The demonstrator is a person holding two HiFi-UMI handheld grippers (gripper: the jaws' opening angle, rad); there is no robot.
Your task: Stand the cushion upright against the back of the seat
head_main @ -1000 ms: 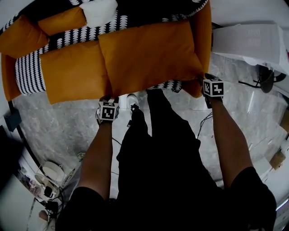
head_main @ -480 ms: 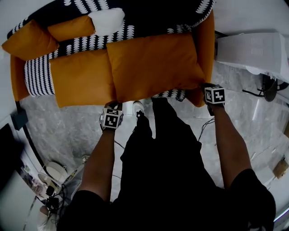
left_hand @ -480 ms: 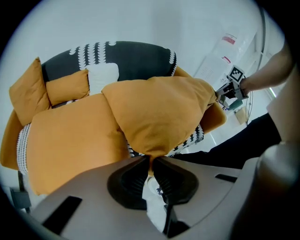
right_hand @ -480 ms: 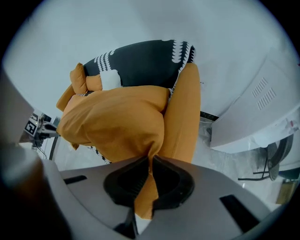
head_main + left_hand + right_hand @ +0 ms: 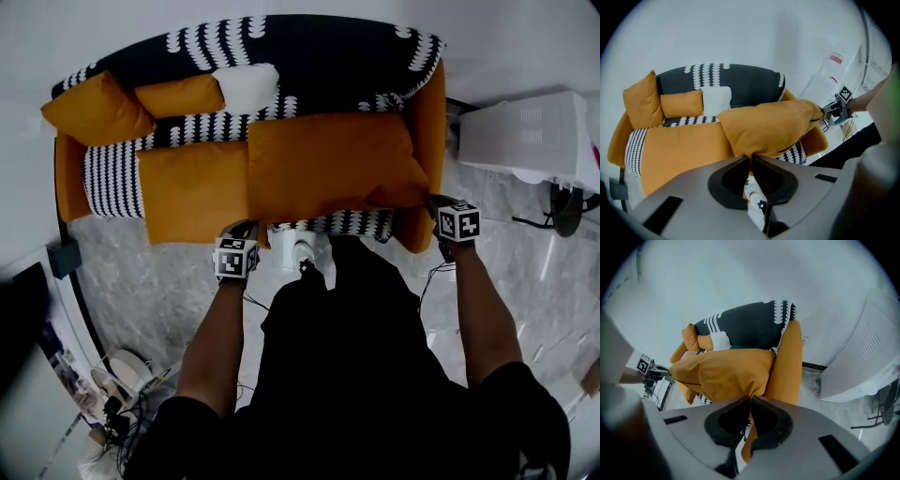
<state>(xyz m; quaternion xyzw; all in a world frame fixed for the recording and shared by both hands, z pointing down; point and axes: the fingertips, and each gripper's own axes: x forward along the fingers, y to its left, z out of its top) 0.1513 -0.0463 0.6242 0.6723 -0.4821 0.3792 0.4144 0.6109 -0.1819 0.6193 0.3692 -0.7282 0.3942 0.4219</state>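
the black-and-white patterned sofa (image 5: 309, 56) with orange arms fills the top of the head view. the large orange cushion (image 5: 328, 167) lies across the right half of the seat, its front edge seemingly raised, though the steep angle makes that hard to judge. two smaller orange cushions (image 5: 98, 108) and a white pillow (image 5: 248, 86) lean at the back left. the left gripper (image 5: 750, 158) has just been closing its jaws and pinches the cushion's front left corner; the right gripper (image 5: 751, 401) is pressed tight on the front right corner.
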